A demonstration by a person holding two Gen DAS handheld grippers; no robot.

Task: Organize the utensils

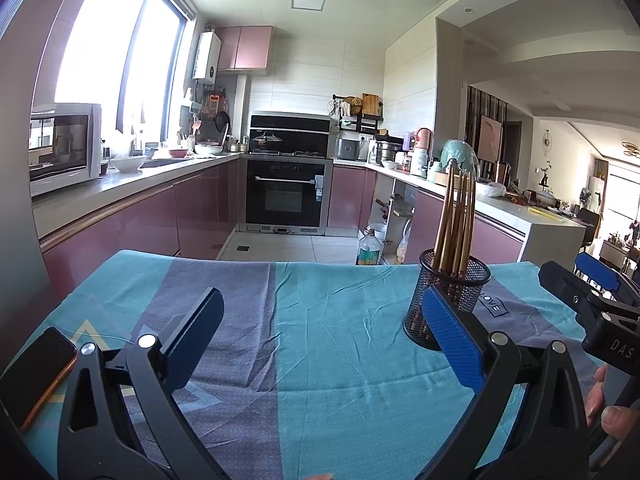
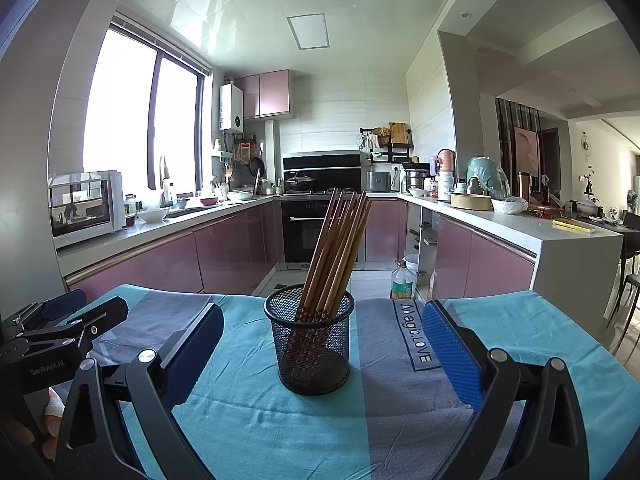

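Left gripper (image 1: 320,328) spread wide over the tablecloth, nothing between its blue-padded fingers (image 1: 452,334). Right gripper (image 2: 322,344) likewise wide apart and gripping nothing — squarely framing the black wire-mesh cylindrical holder (image 2: 310,344), though not touching it. In that holder, a bundle of brown wooden chopsticks (image 2: 336,248), patterned ends down, tips fanned up and leaning right in the right wrist view. From the left wrist view, same holder (image 1: 454,296) just beyond the right-hand finger, chopsticks (image 1: 458,220) upright. Underneath it all, a wrinkled turquoise-and-grey striped tablecloth (image 1: 320,320) with "Magic LOVE" printed near the holder. At the left edge of the cloth, a dark smartphone in an orange case (image 1: 38,376), lying flat, well apart from the holder. Beyond the table — pink-fronted kitchen cabinets (image 2: 236,244), a black built-in oven (image 1: 288,196), a white microwave (image 2: 86,208) on the counter by the window.
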